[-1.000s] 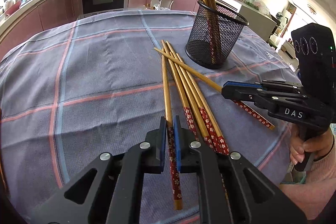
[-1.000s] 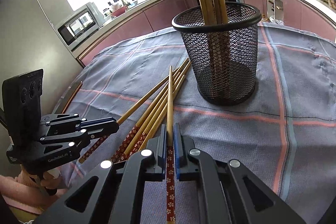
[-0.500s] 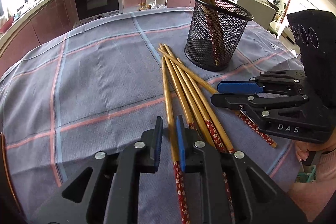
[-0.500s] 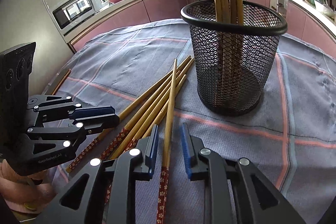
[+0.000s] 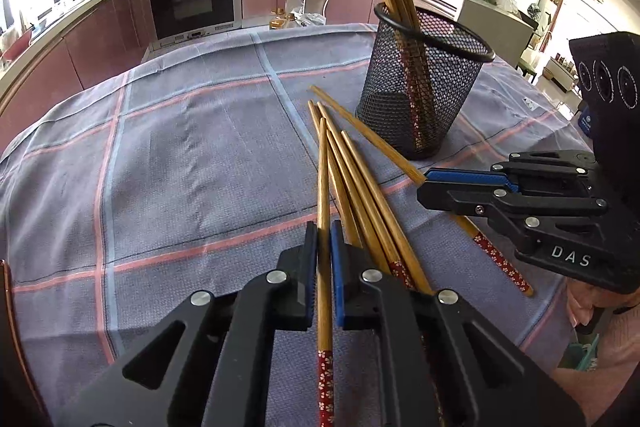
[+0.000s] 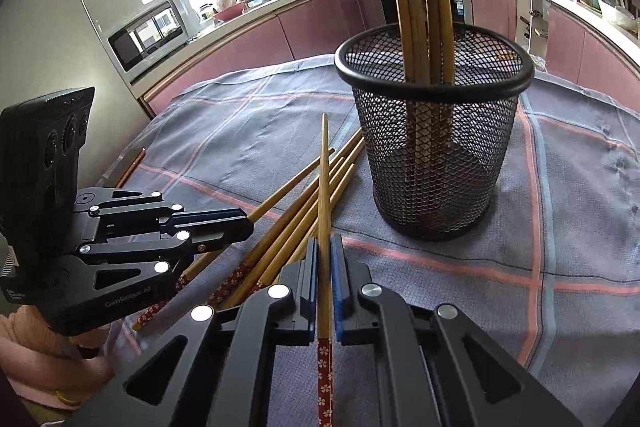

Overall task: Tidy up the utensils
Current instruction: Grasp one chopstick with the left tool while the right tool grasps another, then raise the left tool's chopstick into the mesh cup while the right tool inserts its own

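Worktop under plaid cloth. Left hand-held gripper clenched on one chopstick; its jaws have just closed again, stick between them. Stick's long axis runs straight ahead along the fingers, tip pointing away, patterned end trailing back. Loose chopsticks fan just beside it on the cloth. Mesh holder stands upright ahead and right, four sticks already inside. Right hand-held gripper likewise clenched on its own chopstick, just re-closed, and looks nearer the holder.
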`<control>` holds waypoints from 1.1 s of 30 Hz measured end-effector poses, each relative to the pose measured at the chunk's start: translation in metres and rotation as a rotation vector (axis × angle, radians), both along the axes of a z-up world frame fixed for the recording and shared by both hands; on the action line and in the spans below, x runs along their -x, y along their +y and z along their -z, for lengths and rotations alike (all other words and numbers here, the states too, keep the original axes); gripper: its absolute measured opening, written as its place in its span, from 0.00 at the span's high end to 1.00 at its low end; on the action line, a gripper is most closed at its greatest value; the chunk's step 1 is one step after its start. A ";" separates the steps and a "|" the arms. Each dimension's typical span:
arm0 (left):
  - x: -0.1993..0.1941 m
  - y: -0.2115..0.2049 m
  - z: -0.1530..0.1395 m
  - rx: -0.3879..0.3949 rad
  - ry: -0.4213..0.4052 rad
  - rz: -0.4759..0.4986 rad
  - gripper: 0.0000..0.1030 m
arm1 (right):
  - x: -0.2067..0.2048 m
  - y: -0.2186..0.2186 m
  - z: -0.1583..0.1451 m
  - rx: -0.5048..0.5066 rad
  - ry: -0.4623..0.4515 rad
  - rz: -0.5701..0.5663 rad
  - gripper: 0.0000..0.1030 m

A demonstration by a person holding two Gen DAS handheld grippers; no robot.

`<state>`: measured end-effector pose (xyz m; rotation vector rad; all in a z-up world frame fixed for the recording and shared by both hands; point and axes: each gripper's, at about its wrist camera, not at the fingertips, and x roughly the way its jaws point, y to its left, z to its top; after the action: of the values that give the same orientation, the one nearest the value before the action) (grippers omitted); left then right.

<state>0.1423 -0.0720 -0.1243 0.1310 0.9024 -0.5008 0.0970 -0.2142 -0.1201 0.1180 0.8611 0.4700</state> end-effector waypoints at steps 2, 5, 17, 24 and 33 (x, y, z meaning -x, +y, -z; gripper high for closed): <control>0.003 0.004 -0.009 0.021 -0.013 -0.001 0.93 | 0.004 -0.003 -0.007 -0.015 -0.017 -0.002 0.94; 0.008 0.012 -0.026 0.061 -0.032 0.005 0.93 | 0.010 -0.011 -0.019 -0.054 -0.044 -0.003 0.94; 0.024 0.031 -0.097 0.220 -0.132 0.058 0.93 | 0.025 -0.039 -0.073 -0.129 -0.194 0.031 0.94; 0.026 0.032 -0.128 0.270 -0.185 0.073 0.93 | 0.021 -0.048 -0.100 -0.129 -0.263 0.034 0.94; 0.010 0.009 -0.171 0.337 -0.270 0.083 0.93 | 0.010 -0.062 -0.146 -0.103 -0.381 0.064 0.94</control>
<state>0.1327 -0.0631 0.0464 -0.0704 0.5406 -0.6882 0.0872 -0.2760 0.0261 0.1444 0.4583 0.4582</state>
